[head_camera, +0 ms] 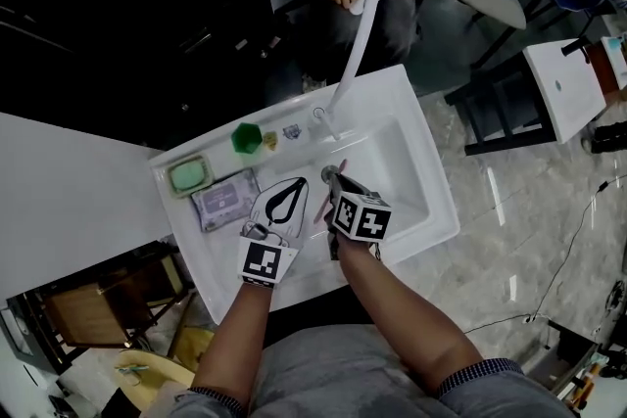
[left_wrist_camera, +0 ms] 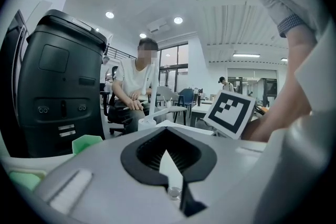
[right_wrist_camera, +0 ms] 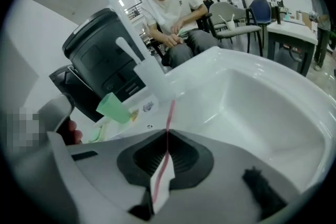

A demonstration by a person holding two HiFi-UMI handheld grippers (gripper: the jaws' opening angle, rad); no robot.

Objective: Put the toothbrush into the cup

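One white sink (head_camera: 439,210) fills mid-frame of the head view, basin to the right and a flat ledge along the back and left. Behind it stands a tall black cabinet (left_wrist_camera: 58,86), and beside that sits a person (left_wrist_camera: 134,86) on a chair. White faucet (head_camera: 355,44): base on the back ledge, spout arching high. Left hand-held gripper (left_wrist_camera: 166,132): jaws pressed together at the tips with nothing between them, held above the sink's front-left ledge and pointing roughly level toward the cabinet. Right hand-held gripper (right_wrist_camera: 167,139): jaws closed and pinching the toothbrush, held over the basin just beside the left gripper and angled downward. On the left ledge lie a grey-lilac packet (head_camera: 224,199), flat, and next to it, towards the corner, a green soap dish (head_camera: 189,175). Green cup (head_camera: 246,138): stands on the back ledge, left of the faucet base, mouth open and empty as far as the head view shows. A few small items sit between cup and faucet, too small to identify. Toothbrush (right_wrist_camera: 170,113): thin, pink, clamped between the right jaws, its free end reaching out past the jaw tips toward the faucet base. It is off the sink surface, apart from the cup and not in it.
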